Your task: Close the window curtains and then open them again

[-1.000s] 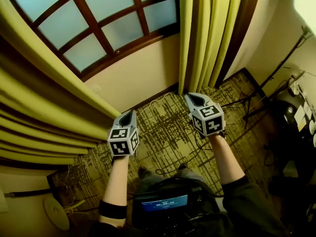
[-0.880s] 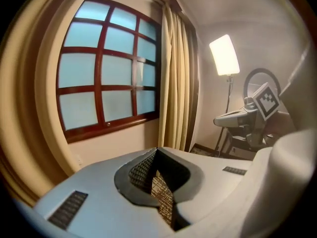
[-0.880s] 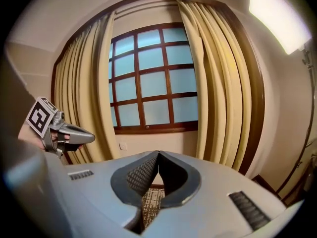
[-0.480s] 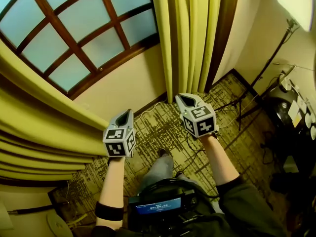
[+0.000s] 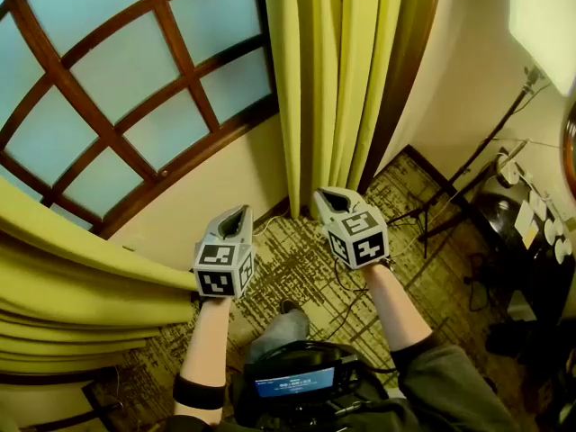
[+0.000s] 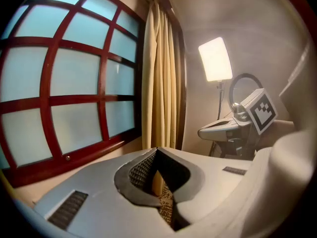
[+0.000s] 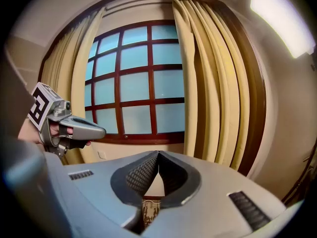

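A window (image 5: 117, 88) with dark wooden bars fills the upper left of the head view. The right yellow-green curtain (image 5: 333, 79) hangs gathered just beyond both grippers. The left curtain (image 5: 72, 286) is bunched at the lower left. My left gripper (image 5: 236, 219) is shut and empty, pointing at the wall under the sill. My right gripper (image 5: 328, 196) is also shut and empty, a short way in front of the right curtain's lower end. The left gripper view shows the right curtain (image 6: 158, 83) ahead. The right gripper view shows both the right curtain (image 7: 213, 83) and the left curtain (image 7: 74, 83).
A light stand (image 5: 468, 169) and its bright panel (image 5: 544, 16) stand at the right, with dark gear (image 5: 531, 232) beside them. Cables lie on the patterned carpet (image 5: 306, 259). A device with a screen (image 5: 297, 381) sits at my chest.
Both grippers have moved towards the right curtain, and the view has swung with them. The right curtain is nearer now and the left curtain has slid further to the lower left.
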{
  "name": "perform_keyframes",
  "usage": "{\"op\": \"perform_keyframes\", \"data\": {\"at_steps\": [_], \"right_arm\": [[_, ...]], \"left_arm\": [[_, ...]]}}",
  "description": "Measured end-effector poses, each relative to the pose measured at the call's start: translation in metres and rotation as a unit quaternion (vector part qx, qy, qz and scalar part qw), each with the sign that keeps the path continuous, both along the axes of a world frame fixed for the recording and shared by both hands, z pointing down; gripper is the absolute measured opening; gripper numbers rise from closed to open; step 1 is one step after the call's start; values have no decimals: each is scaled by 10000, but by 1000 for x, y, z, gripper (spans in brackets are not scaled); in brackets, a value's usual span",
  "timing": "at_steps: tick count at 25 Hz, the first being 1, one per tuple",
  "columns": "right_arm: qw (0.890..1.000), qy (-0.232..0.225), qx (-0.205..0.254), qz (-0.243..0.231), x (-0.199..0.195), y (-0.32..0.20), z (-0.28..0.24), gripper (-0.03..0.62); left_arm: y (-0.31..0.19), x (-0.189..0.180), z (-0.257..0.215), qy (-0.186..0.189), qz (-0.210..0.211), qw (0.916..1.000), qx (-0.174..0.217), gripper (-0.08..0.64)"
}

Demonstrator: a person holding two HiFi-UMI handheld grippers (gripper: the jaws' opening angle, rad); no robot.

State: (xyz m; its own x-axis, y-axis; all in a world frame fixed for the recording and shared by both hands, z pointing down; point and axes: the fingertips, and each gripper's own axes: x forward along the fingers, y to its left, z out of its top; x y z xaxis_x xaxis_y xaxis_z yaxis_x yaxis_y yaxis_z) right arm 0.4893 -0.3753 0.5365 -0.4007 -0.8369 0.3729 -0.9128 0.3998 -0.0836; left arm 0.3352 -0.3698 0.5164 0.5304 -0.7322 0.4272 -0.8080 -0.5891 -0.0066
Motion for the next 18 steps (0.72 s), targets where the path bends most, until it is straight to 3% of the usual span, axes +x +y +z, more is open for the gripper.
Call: {"op": "perform_keyframes", "data": {"at_steps": [9,18], "right_arm": [[9996,257,10,-125,-27,-62,-5,9],[9973,430,560,-186,-55,-106,-55,9]], "left_arm": [[-73,-1,-15,158,257,9994,140,-12],[-108,-8,-49,347,328,9977,477,-12]]}}
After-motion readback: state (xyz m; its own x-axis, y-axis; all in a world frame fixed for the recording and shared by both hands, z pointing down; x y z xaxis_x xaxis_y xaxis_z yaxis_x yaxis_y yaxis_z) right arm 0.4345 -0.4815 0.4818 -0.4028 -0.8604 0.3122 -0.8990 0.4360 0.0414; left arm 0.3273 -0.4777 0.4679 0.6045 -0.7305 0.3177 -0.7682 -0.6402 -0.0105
